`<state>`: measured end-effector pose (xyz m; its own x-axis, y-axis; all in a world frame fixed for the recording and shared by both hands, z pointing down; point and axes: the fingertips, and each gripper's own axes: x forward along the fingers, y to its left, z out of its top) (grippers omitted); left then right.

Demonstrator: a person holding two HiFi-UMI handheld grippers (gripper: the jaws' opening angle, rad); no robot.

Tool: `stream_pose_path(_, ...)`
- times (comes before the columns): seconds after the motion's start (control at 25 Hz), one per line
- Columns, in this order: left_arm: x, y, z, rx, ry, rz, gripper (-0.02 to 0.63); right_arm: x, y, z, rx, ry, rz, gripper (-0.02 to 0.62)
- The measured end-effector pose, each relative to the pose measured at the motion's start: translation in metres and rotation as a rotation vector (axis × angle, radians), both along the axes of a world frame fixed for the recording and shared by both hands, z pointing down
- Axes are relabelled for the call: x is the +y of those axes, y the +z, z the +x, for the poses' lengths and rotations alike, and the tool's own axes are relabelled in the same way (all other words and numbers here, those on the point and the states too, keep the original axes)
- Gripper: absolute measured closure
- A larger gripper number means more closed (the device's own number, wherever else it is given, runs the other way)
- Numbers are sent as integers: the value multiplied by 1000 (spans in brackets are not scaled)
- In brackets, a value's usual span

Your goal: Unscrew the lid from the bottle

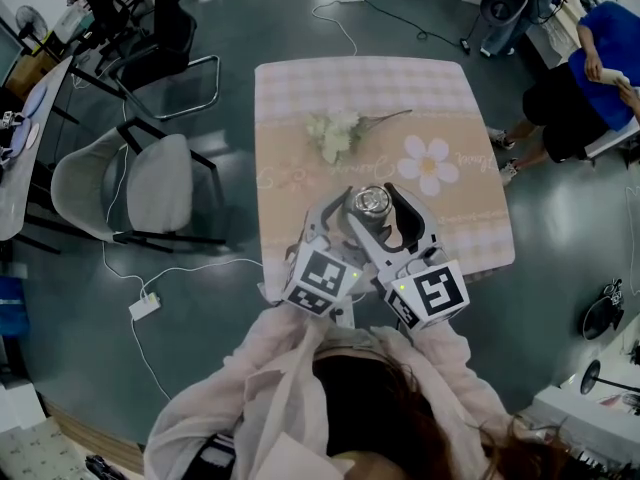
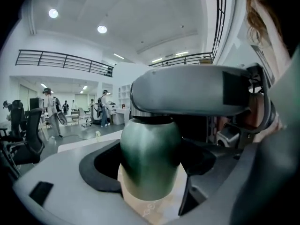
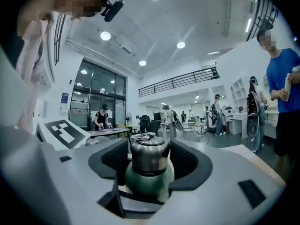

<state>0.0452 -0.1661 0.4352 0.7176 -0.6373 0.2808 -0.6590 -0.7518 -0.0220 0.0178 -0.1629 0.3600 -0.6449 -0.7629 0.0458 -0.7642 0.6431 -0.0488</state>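
The fingers [image 2: 98,172] of the left gripper [image 2: 151,172] are clamped on the rounded green body of the bottle [image 3: 150,184], one dark pad at each side. The fingers [image 3: 115,161] of the right gripper [image 3: 150,149] close round the steel lid [image 1: 370,202] just above, which sits on the bottle's neck. Under the bottle is the table [image 1: 300,88], spread with a pale pink checked cloth on which the bottle stands upright, near the edge closest to the person holding the grippers. Well to the left of the bottle, off the table, stands a grey chair [image 1: 150,183]. Beyond the bottle a sprig of pale flowers [image 1: 335,133] lies on the cloth. A printed daisy [image 1: 428,163] sits just beyond the bottle to its right.
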Motion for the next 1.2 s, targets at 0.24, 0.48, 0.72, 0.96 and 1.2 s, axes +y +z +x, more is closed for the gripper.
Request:
stream_pose_path(0.24,1,0,-2,1,14,-1,227,-1,2,0,-2,1,-16,324)
stream_pose_path(0.48,4,-2,-2,4,40,-4,227,0,2,-1,1,-12,-20,324)
stream_pose_path(0.72,10,-1,1,23,99,-21,227,5,2,0,-5,-52,-21,324)
stream_pose_path(0.96,18,-1,2,17,203,-14,227,12,2,-1,3,-91,-22,325)
stream_pose_path(1.2,24,-1,9,46,312,-31,227,16,2,2,15,-128,-14,324)
